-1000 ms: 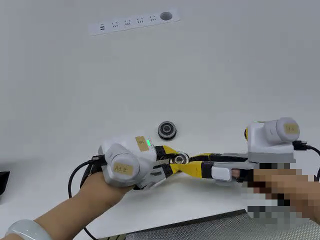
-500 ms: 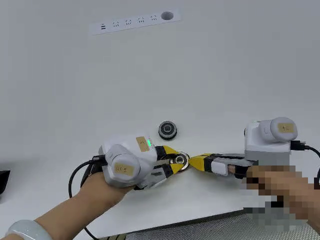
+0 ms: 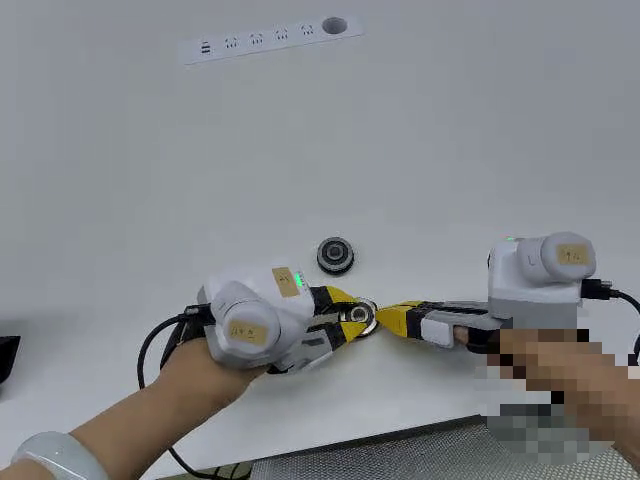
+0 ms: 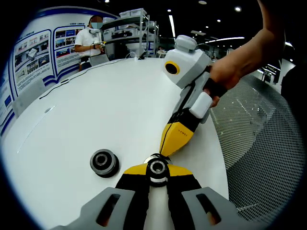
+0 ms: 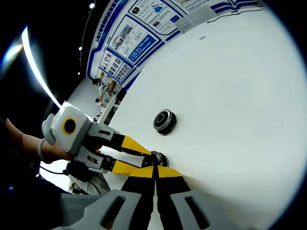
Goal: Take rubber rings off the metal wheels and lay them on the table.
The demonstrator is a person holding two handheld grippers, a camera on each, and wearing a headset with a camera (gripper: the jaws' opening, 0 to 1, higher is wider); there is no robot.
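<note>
Yellow jaw tips of your left gripper [image 3: 350,318] are clamped on a small metal wheel [image 3: 360,318], one tip on each side of its rim. It is held low over the white table [image 3: 450,150] near the front edge; whether it rests on the surface I cannot tell. The wheel's flat face, with its dark hub, is turned up toward you, so its axle runs roughly upward and its rim lies level with both tools. Your right gripper [image 3: 392,320] comes in from the opposite side along nearly the same line. Its jaws are pressed together into one wedge, and the point is touching or just beside the far edge of the rim. That edge is what the next move turns on, in my judgement: the right gripper is the free one, and it already sits where a ring would have to be caught and peeled away from the left gripper. Whether a thin lip of rubber is already nipped between the right jaws is hidden, and the left jaws cover too much of the rim to show if this wheel carries a ring at all. A second wheel [image 3: 335,256] lies flat on the table just beyond, its dark rubber ring [image 4: 94,165] on.
</note>
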